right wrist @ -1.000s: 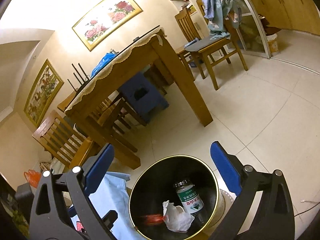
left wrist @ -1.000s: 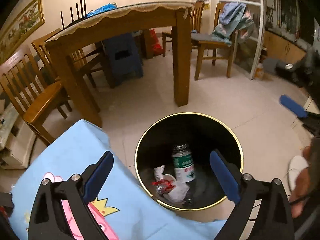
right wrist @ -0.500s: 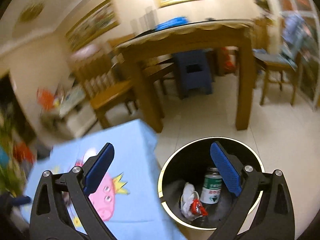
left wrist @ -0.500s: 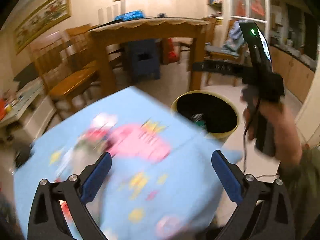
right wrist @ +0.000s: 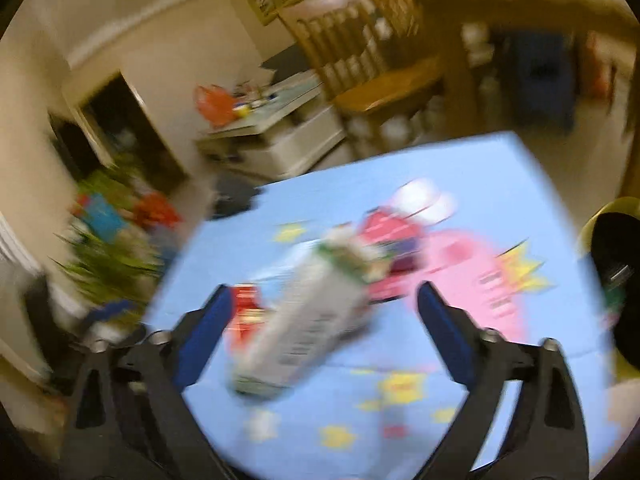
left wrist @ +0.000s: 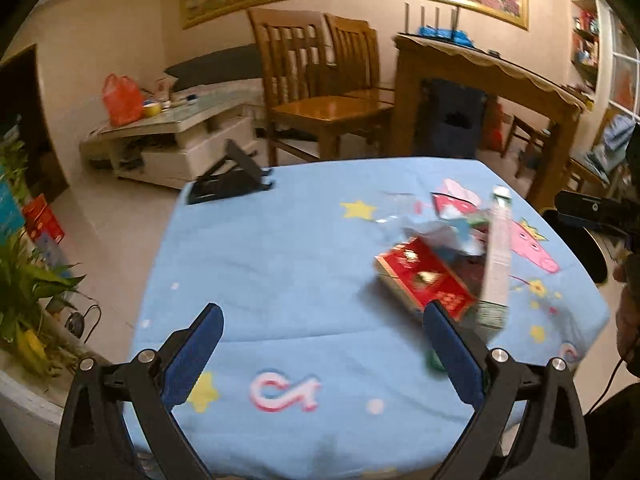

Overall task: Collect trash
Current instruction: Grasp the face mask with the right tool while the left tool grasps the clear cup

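Note:
A heap of trash lies on the blue cartoon tablecloth [left wrist: 280, 248]: a red box [left wrist: 424, 280], a tall white carton [left wrist: 498, 256] and crumpled wrappers [left wrist: 448, 228]. My left gripper [left wrist: 320, 352] is open and empty over the cloth, left of the heap. In the blurred right wrist view the white carton [right wrist: 304, 320] lies between the open fingers of my right gripper [right wrist: 320, 332], with the red box [right wrist: 246, 308] behind it. The black bin with a gold rim [right wrist: 616, 264] stands at the table's right.
A black folding stand [left wrist: 232, 178] sits at the table's far edge. Wooden chairs [left wrist: 320, 92] and a wooden dining table [left wrist: 480, 80] stand beyond. A low white cabinet [left wrist: 172, 140] with a red bag and a potted plant [left wrist: 28, 280] are at the left.
Both grippers have swung left from above the bin to over the blue table. The trash heap has come into view. Both stay open.

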The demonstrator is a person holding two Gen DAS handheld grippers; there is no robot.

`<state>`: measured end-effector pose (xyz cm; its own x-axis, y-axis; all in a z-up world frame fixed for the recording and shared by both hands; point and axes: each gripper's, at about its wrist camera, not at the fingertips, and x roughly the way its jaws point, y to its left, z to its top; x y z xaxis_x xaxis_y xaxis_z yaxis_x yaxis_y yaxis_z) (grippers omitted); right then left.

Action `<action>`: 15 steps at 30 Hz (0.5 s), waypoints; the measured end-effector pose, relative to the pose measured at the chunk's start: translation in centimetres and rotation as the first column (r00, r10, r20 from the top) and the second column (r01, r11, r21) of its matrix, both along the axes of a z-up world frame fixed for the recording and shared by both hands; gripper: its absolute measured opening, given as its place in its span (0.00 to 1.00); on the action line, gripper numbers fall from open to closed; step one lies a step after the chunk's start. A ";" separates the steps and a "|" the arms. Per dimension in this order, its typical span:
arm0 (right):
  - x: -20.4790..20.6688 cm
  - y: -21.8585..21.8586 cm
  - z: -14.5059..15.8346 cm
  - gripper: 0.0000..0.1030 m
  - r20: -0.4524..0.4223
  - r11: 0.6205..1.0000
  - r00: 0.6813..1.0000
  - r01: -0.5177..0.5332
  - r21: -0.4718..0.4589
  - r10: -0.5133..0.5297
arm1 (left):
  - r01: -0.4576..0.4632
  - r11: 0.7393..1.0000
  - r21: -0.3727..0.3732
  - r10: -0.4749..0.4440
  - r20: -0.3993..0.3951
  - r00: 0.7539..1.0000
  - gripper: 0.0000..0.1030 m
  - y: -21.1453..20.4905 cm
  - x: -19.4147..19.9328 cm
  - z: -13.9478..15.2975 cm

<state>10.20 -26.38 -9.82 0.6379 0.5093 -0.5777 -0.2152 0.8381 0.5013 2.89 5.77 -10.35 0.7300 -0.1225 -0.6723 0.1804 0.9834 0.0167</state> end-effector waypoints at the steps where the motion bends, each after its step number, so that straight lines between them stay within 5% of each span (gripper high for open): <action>1: 0.4 0.6 -0.1 0.79 -0.025 0.999 1.000 -0.007 0.036 0.008 | -0.005 1.000 -0.013 0.005 0.001 1.000 0.94 1.0 0.0 0.0; 5: 2.2 3.5 0.9 0.67 -0.033 0.997 0.998 -0.055 0.045 0.056 | -0.020 0.999 -0.043 0.021 0.010 1.000 0.94 3.1 0.0 -0.2; 9: 5.2 8.4 2.6 0.65 -0.110 0.979 0.983 -0.159 -0.127 0.146 | -0.018 0.996 -0.088 0.019 0.012 1.000 0.94 4.4 0.1 -0.4; 11: 6.8 11.3 2.4 0.65 -0.170 0.941 0.974 -0.194 -0.278 0.150 | -0.015 0.994 -0.109 0.017 0.019 1.000 0.94 4.8 0.2 -0.3; 13: 8.4 13.9 1.5 0.74 -0.238 0.882 0.963 -0.217 -0.418 0.124 | -0.013 0.991 -0.130 0.014 0.014 1.000 0.94 5.1 0.3 -0.4; 14: 8.6 14.8 1.0 0.91 -0.254 0.857 0.960 -0.231 -0.460 0.122 | -0.010 0.990 -0.139 0.012 0.013 1.000 0.94 5.2 0.3 -0.4; 15: 8.8 15.9 0.5 0.95 -0.248 0.817 0.961 -0.237 -0.526 0.119 | -0.008 0.989 -0.148 0.010 0.014 1.000 0.94 5.4 0.2 -0.5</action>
<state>18.97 -10.49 -9.34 0.4120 0.1655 -0.8960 -0.3352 0.9419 0.0198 3.05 11.21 -10.83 0.7410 -0.2133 -0.6367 0.1723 0.9769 -0.1267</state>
